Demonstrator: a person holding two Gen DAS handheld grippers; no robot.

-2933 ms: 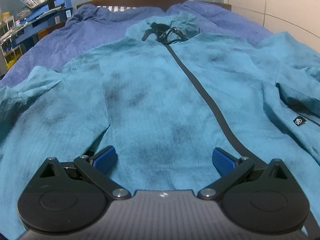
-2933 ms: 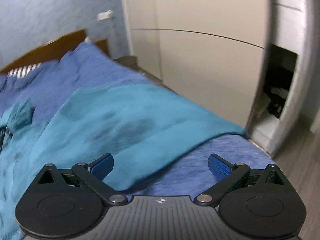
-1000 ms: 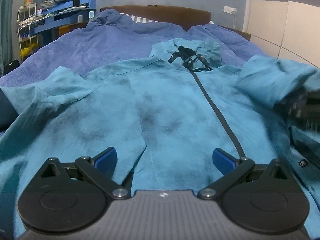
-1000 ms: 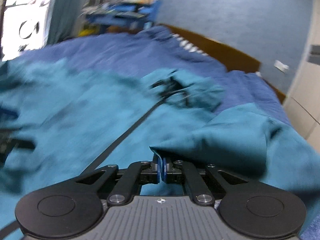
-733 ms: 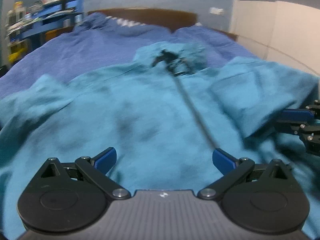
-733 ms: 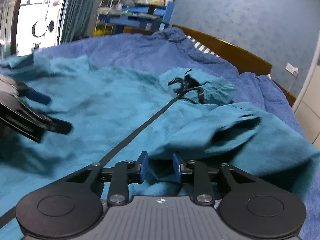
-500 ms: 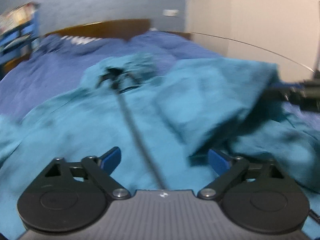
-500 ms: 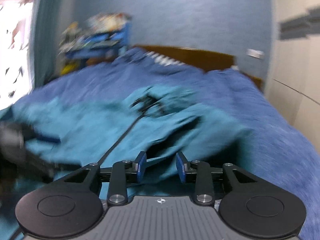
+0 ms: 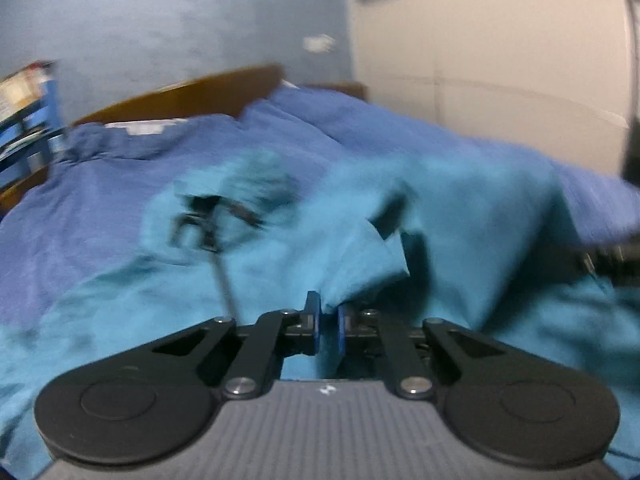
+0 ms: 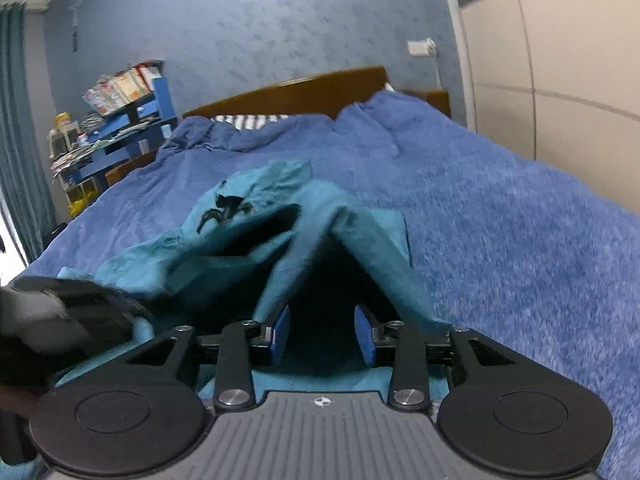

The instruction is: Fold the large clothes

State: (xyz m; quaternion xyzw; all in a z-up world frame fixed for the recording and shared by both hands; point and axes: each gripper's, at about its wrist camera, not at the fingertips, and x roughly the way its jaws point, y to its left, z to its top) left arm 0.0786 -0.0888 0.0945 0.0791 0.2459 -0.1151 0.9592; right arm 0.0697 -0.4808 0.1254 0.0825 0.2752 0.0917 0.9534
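The teal jacket (image 10: 320, 216) lies on the blue blanket (image 10: 500, 216), w/ its collar end toward the wooden headboard (image 10: 296, 92). Black cords (image 10: 224, 210) sit at the collar, & a dark zip line (image 9: 224, 284) runs down from them. One side of the jacket is lifted up & bunched over the rest, like a little tent.

Left gripper (image 9: 326, 320): its blue pads (image 9: 316, 320) are pressed together on a fold of the jacket, so it's pinching the cloth. The view is blurry. Right gripper (image 10: 322, 334): its jaws are opening. Its blue pads (image 10: 280, 334) stand apart & don't press on anything, w/ the lifted jacket edge hanging just above & around them & dark shadow between.

In the right wrist view the left gripper shows as a blurry dark shape at the jacket's left side.

Past the jacket, the blanket covers the whole bed. A blue shelf (image 10: 132, 120) w/ books stands left of the headboard. A pale wardrobe (image 10: 560, 80) stands right of the headboard, beside the blue wall (image 10: 240, 20).
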